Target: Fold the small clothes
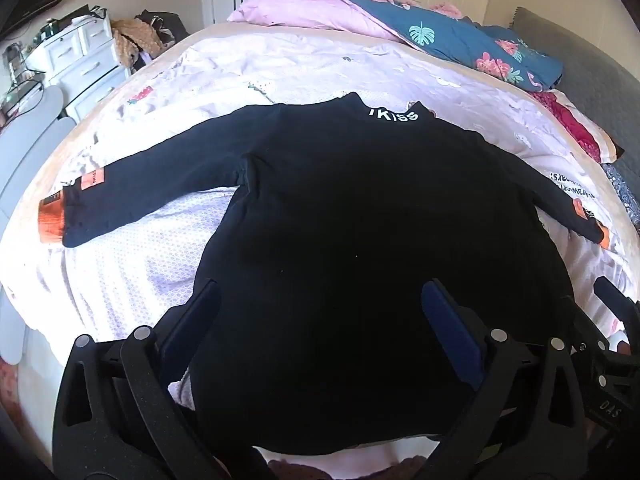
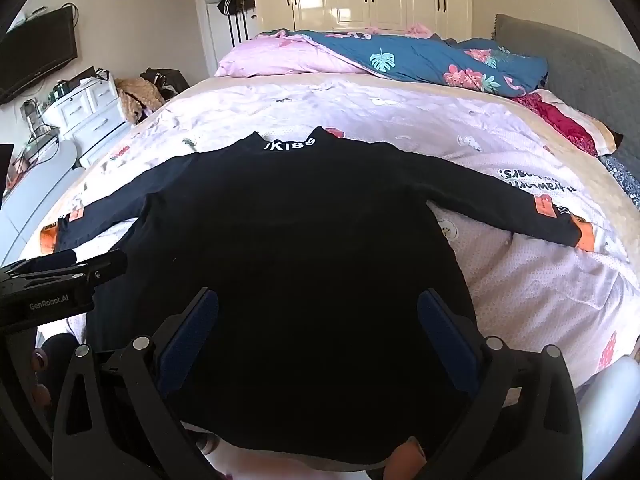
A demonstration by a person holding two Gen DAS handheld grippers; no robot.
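Observation:
A small black long-sleeved top (image 1: 340, 208) lies flat on the bed, collar with white lettering at the far side, sleeves spread to both sides with orange cuffs. It also shows in the right wrist view (image 2: 312, 232). My left gripper (image 1: 320, 300) is open and empty, its jaws wide apart over the top's near hem on the left half. My right gripper (image 2: 318, 308) is open and empty over the hem's right half. The left gripper's body shows at the left edge of the right wrist view (image 2: 60, 280).
The bed (image 1: 280, 60) has a pale pink printed sheet. A pink and blue floral duvet (image 1: 440, 32) is heaped at the far side. A grey headboard (image 2: 580, 76) is at right. White drawers (image 1: 84, 60) and clutter stand left of the bed.

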